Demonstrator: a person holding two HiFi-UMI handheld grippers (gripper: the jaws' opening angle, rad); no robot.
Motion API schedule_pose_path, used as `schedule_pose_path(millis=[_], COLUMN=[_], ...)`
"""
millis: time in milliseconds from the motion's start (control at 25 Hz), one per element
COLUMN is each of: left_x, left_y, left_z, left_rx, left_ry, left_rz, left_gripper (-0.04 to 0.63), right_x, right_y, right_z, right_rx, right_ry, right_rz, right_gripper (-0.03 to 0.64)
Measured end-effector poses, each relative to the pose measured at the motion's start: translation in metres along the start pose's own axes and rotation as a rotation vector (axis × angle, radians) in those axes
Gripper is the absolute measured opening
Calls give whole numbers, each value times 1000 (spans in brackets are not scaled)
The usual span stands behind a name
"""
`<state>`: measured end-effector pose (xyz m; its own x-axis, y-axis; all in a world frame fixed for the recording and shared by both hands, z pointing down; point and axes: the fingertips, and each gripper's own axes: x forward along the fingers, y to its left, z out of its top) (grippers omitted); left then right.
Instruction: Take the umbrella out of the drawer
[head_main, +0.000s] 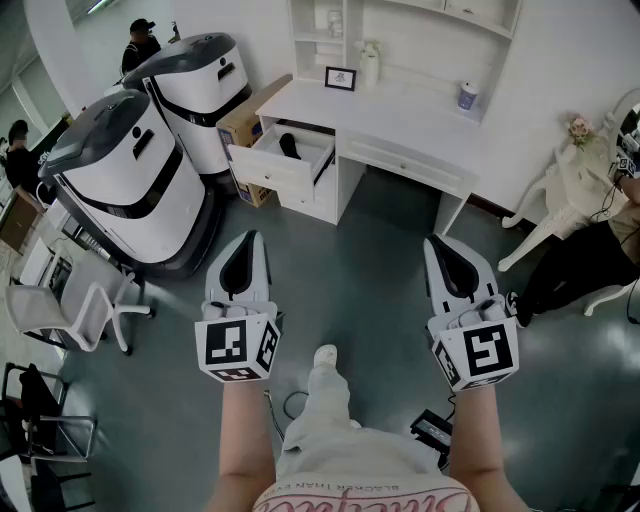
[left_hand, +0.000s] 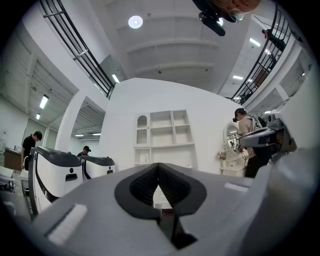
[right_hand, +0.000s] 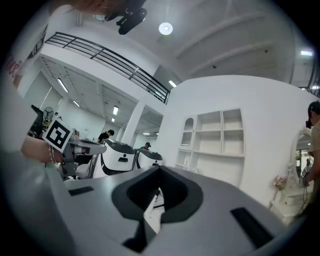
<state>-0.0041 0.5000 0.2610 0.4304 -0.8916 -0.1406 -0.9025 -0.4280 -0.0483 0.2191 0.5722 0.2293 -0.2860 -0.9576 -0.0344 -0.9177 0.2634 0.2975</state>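
Note:
A white desk (head_main: 400, 125) stands across the floor ahead, and its left drawer (head_main: 283, 160) is pulled open. Inside the drawer lies a black folded umbrella (head_main: 289, 145). My left gripper (head_main: 249, 237) and right gripper (head_main: 438, 241) are held side by side above the grey floor, well short of the desk, both pointing toward it. Each is shut with nothing between its jaws. In the left gripper view the left gripper (left_hand: 159, 166) has its tips together before the shelf unit. In the right gripper view the right gripper (right_hand: 159, 168) is likewise closed.
Two large white-and-black machines (head_main: 125, 180) (head_main: 200, 75) stand left of the desk, with a cardboard box (head_main: 250, 122) beside the drawer. A white chair (head_main: 85, 300) is at far left. A person sits at right (head_main: 585, 255). A black box with cable (head_main: 432, 428) lies by my feet.

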Motion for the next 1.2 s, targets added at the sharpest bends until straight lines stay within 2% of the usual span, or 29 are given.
schedule_pose_path(millis=[200, 680, 840, 1000, 1200], left_x=[55, 185, 211, 228, 238], left_y=[23, 105, 125, 143, 168], left_z=[-7, -32, -37, -40, -47], left_rx=[18, 6, 16, 26, 21], left_ry=[10, 35, 39, 45, 51], left_rz=[-14, -27, -38, -20, 21], left_gripper=[9, 9, 9, 9, 9], right_x=[57, 209, 248, 275, 309], right_y=[-15, -37, -39, -39, -35], right_z=[-10, -30, -32, -23, -23], right_rx=[18, 71, 101, 192, 206], right_ry=[13, 35, 18, -48, -69], right_rz=[-2, 18, 33, 94, 126], right_gripper=[8, 8, 8, 8, 8])
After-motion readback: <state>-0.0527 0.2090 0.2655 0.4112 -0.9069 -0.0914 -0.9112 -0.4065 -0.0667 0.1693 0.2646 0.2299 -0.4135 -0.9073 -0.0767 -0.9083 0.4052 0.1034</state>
